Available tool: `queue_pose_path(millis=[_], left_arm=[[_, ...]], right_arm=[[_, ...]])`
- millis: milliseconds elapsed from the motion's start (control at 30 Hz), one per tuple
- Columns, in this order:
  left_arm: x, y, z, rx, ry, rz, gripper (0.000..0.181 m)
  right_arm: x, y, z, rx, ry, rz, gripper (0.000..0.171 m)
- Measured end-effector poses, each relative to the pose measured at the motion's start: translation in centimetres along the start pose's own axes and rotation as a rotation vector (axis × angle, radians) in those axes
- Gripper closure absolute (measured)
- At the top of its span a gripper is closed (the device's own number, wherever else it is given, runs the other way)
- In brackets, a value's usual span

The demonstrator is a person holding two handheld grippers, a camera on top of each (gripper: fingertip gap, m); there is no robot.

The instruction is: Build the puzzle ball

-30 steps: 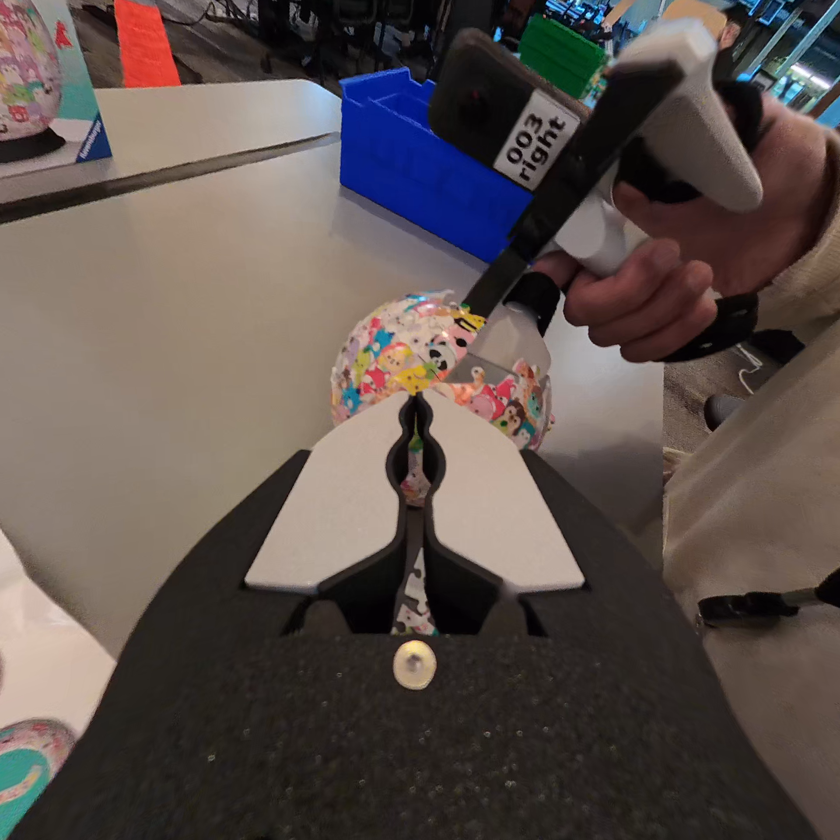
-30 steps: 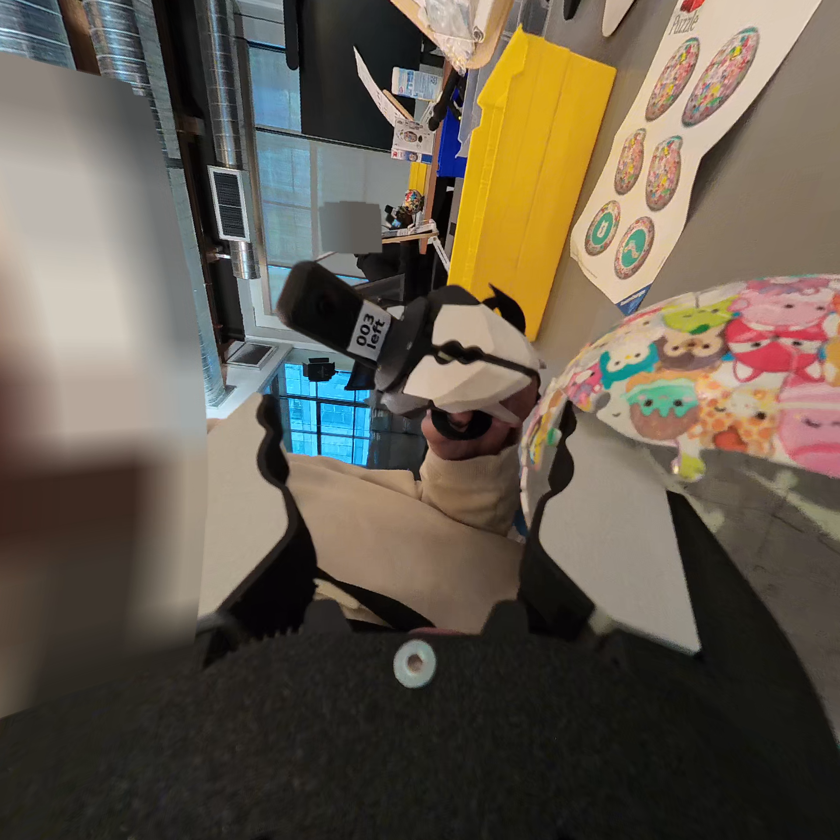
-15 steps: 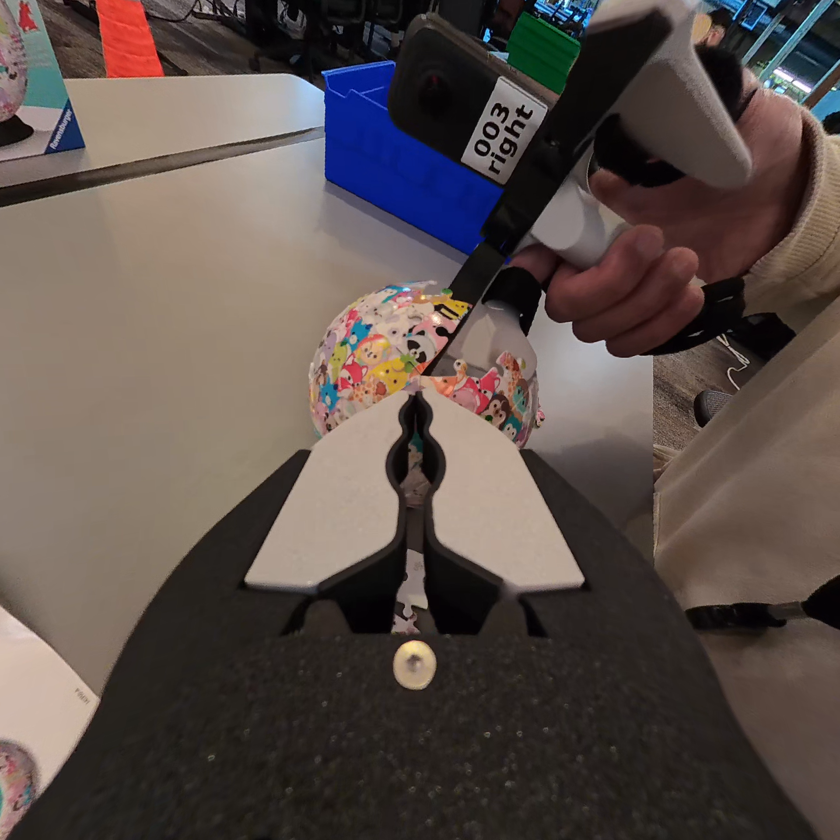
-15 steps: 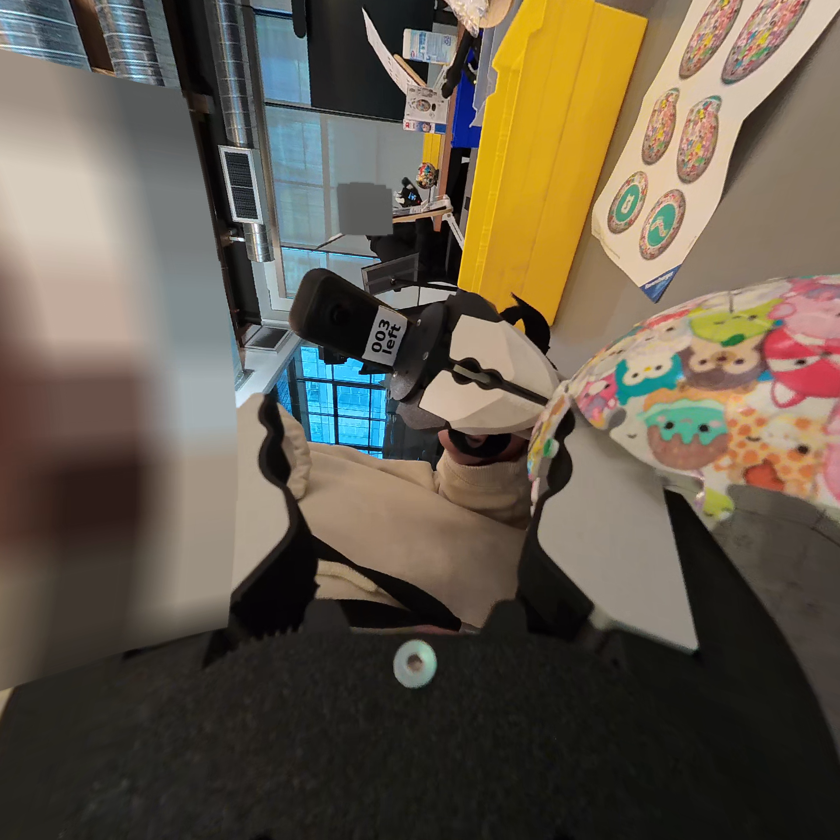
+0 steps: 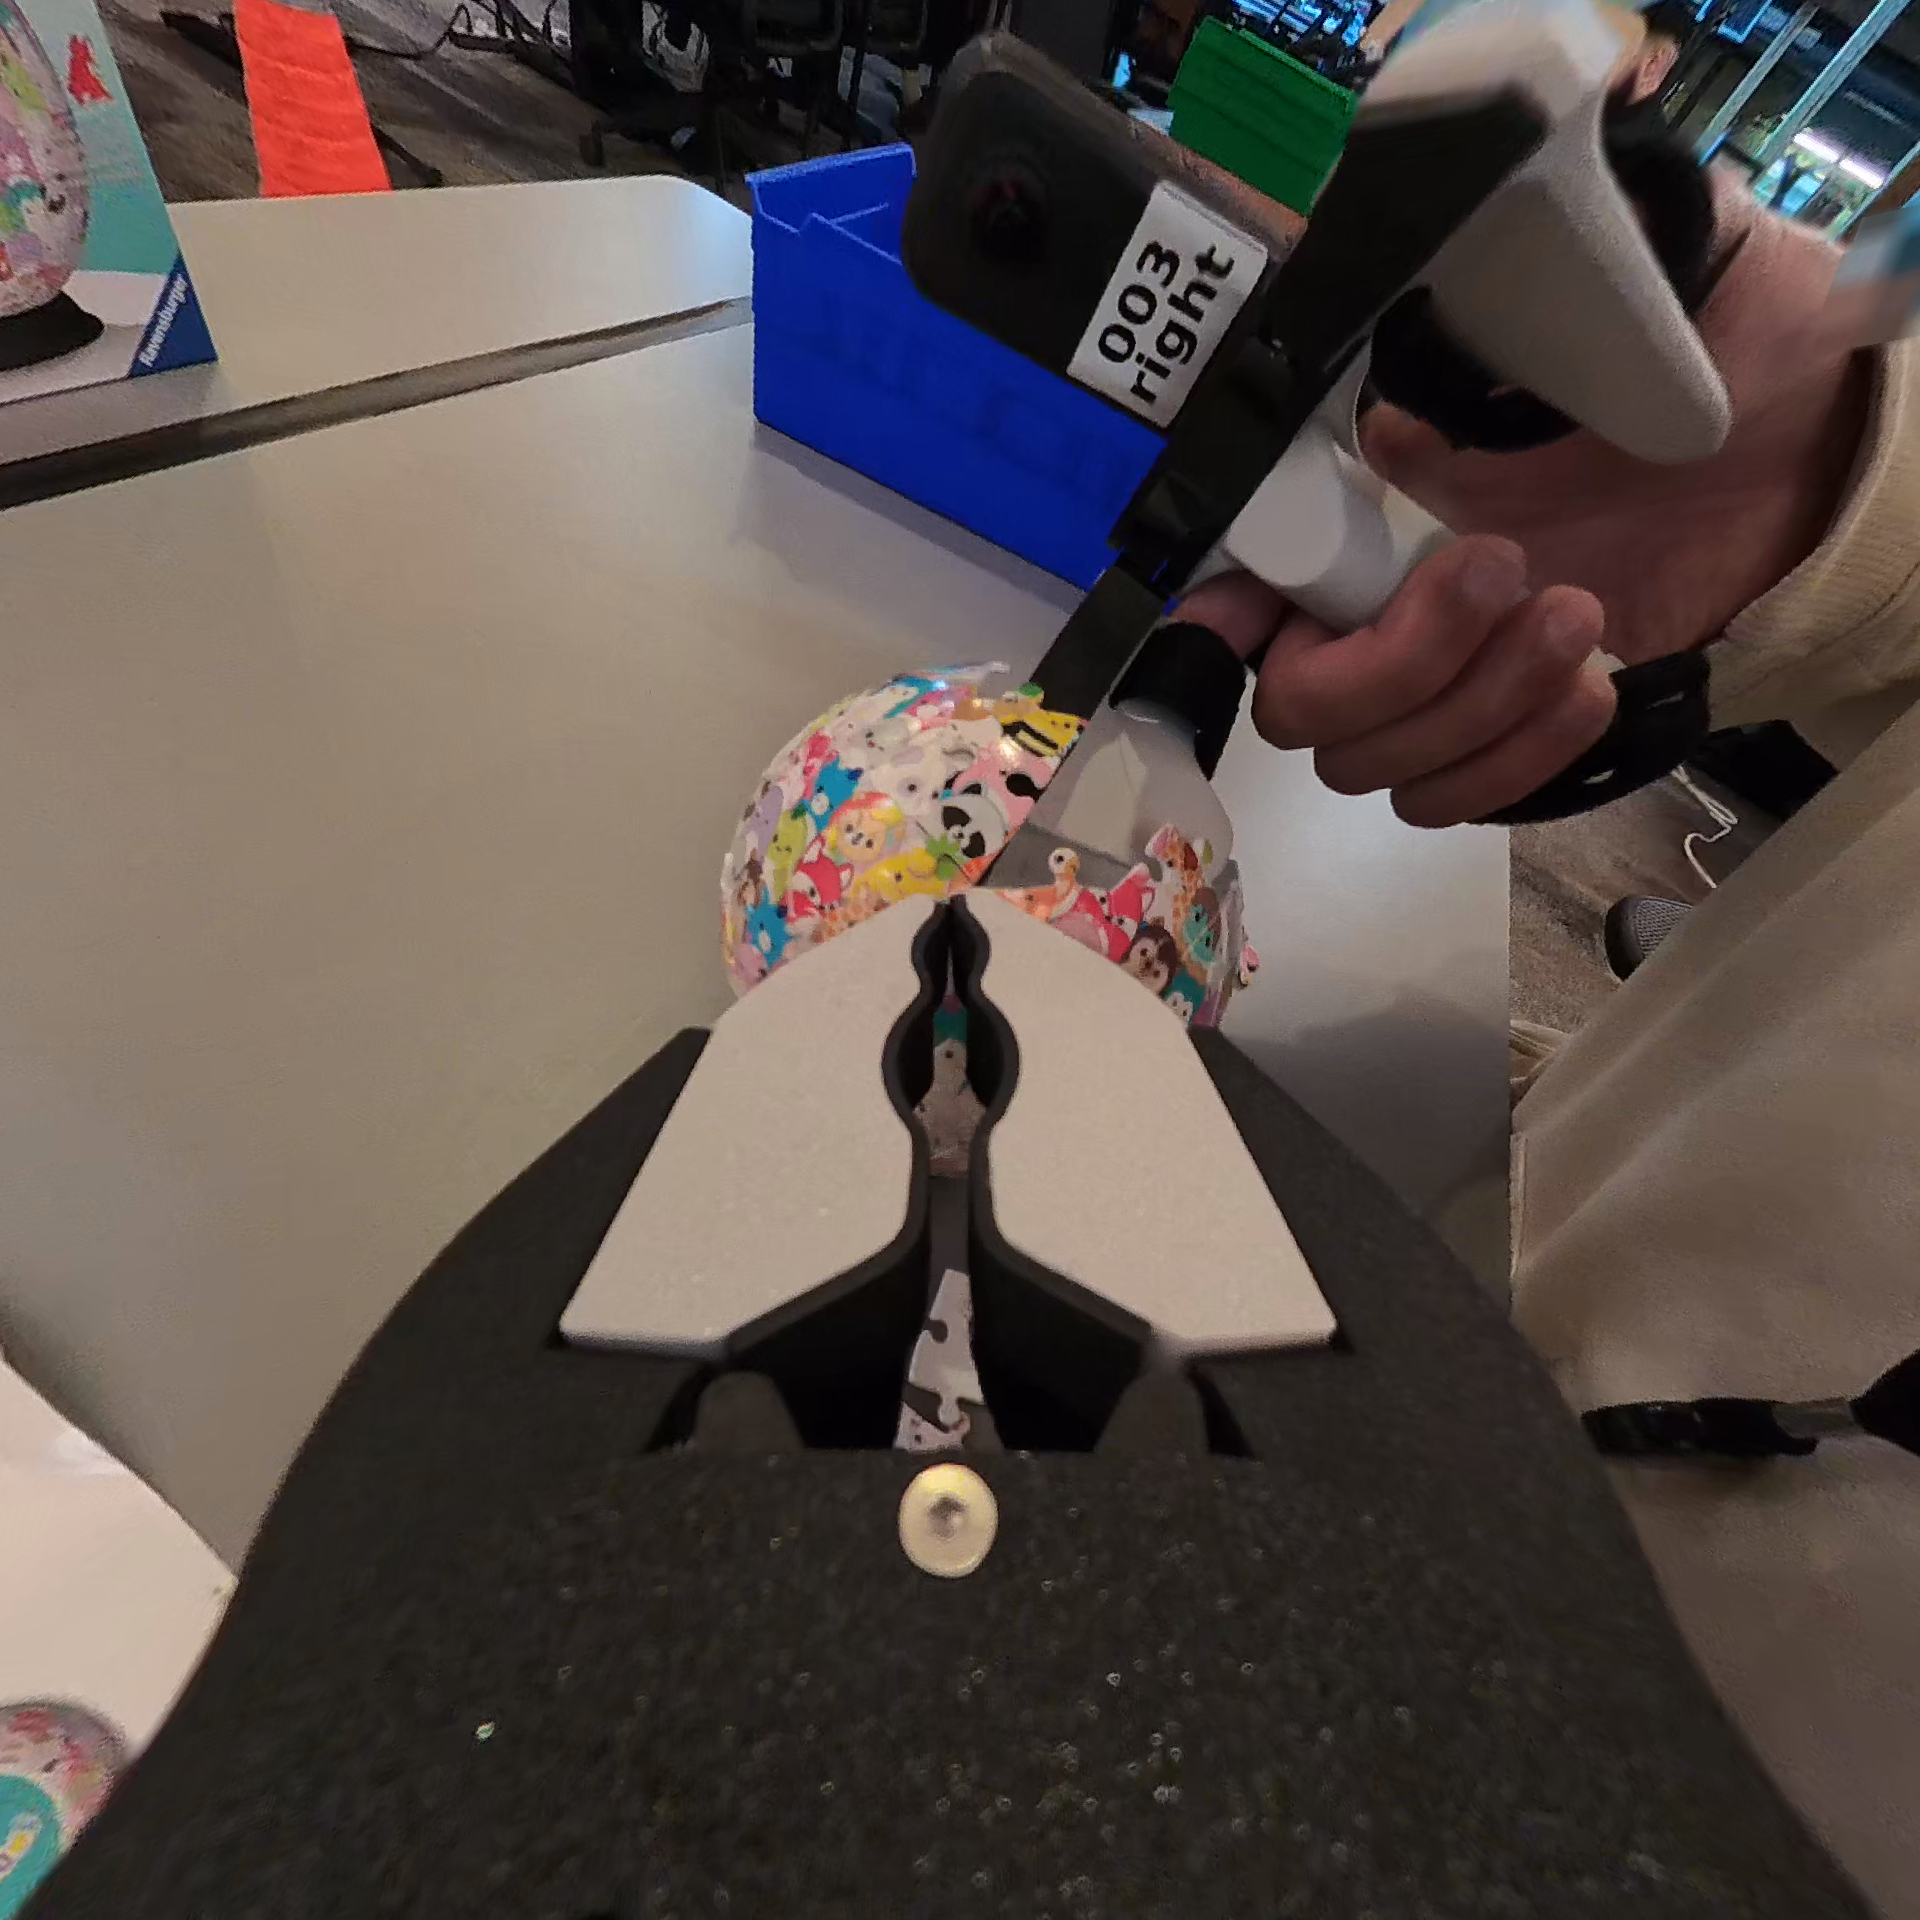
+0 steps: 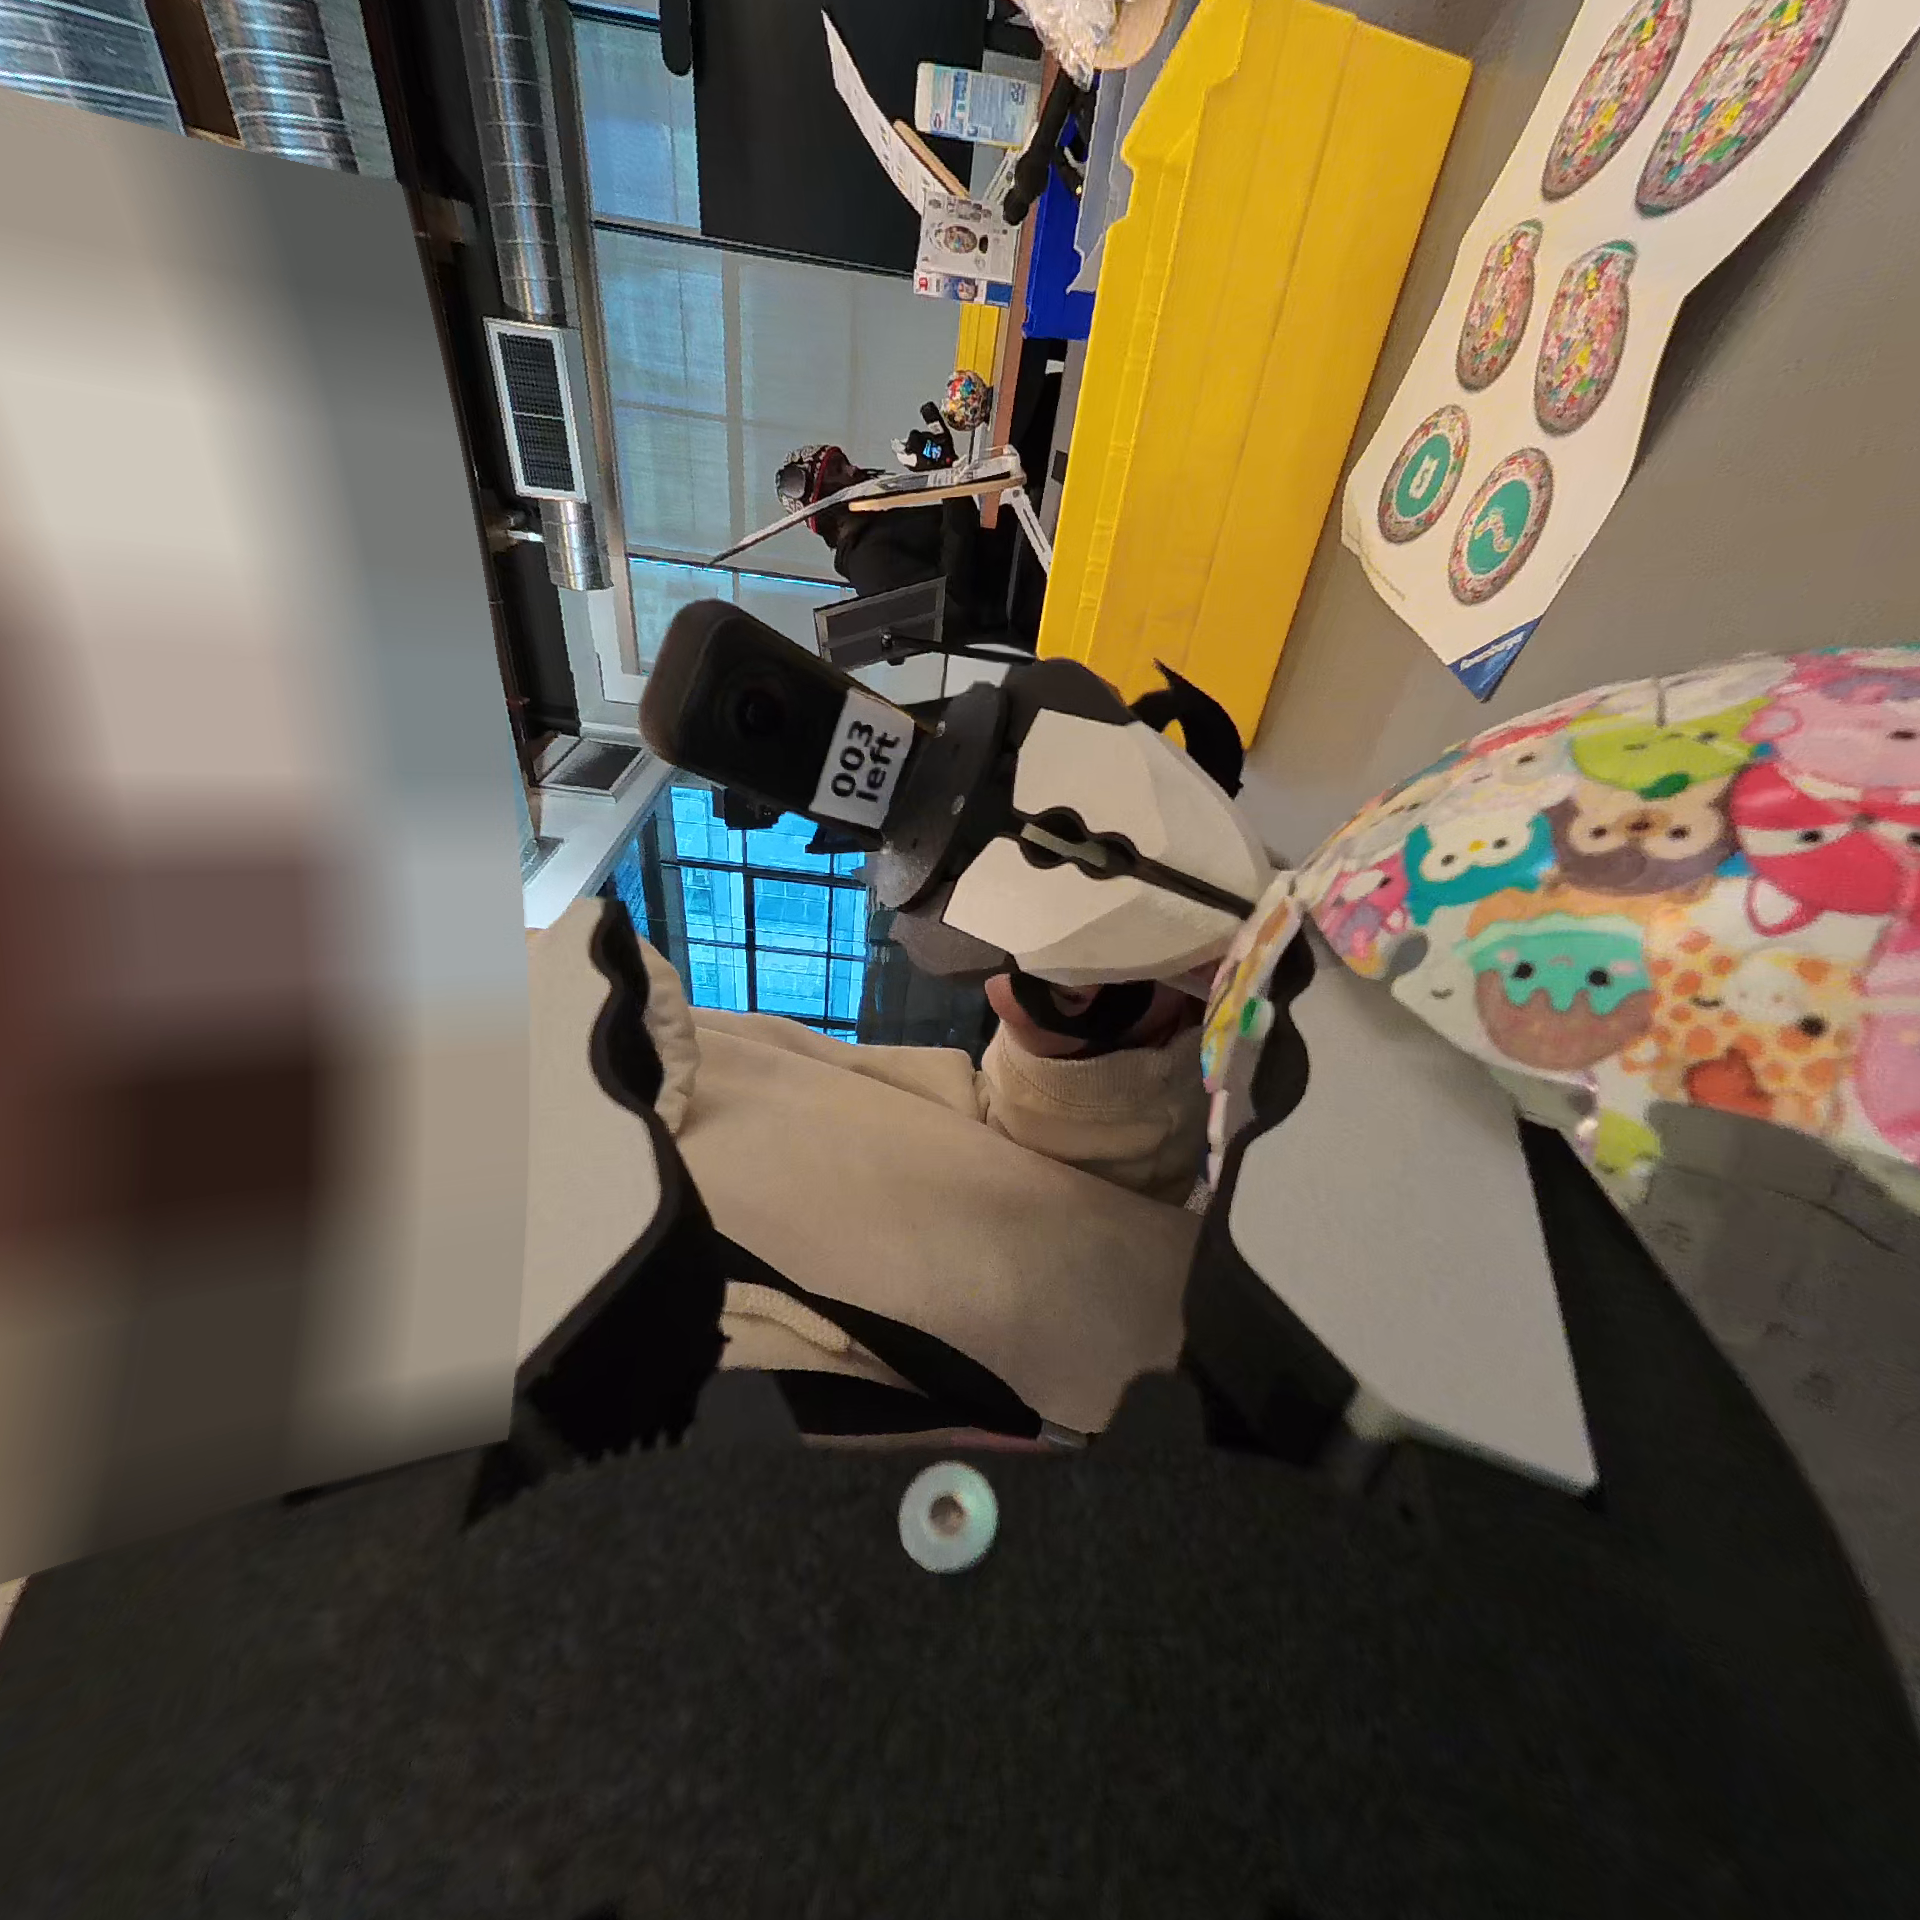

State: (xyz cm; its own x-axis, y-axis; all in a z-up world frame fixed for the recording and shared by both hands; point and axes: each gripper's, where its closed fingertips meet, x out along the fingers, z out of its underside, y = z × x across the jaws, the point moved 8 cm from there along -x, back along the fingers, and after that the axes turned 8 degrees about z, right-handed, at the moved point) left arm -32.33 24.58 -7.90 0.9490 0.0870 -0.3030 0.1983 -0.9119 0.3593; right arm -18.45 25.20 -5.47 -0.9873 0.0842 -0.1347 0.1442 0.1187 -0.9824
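Note:
The partly built puzzle ball (image 5: 883, 821), a colourful cartoon-animal dome, sits on the grey table (image 5: 416, 779). My left gripper (image 5: 948, 914) is shut on a puzzle piece (image 5: 940, 1361), which shows in the slit between its fingers, with its tips at the ball's near rim. My right gripper (image 5: 1101, 800) comes down from the upper right and one finger lies on top of the ball. In the right wrist view the right gripper (image 6: 951, 935) is wide open and empty. The ball (image 6: 1662, 883) lies against its right finger (image 6: 1382, 1226), and the left gripper (image 6: 1101, 862) meets the ball's rim.
A blue bin (image 5: 935, 395) stands behind the ball and the puzzle box (image 5: 83, 208) is at the far left. A yellow bin (image 6: 1226, 364) and a printed sheet of ball pictures (image 6: 1610, 312) lie beyond. The table edge (image 5: 1501, 935) runs just right of the ball.
Almost nothing has changed. Both grippers and the ball shift only slightly in the views. The left gripper stays shut on the piece and the right stays open on the ball.

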Motion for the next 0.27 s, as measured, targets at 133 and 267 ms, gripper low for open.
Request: queue_pose_path(millis=[133, 267], left_arm=[[0.13, -0.33, -0.80, 0.007, 0.009, 0.001, 0.181], [0.78, -0.34, -1.21, 0.026, -0.011, 0.013, 0.181]], right_arm=[[-0.28, 0.05, -0.16, -0.012, 0.015, 0.013, 0.058], [-0.31, -0.08, -0.20, -0.016, 0.016, 0.005, 0.057]])
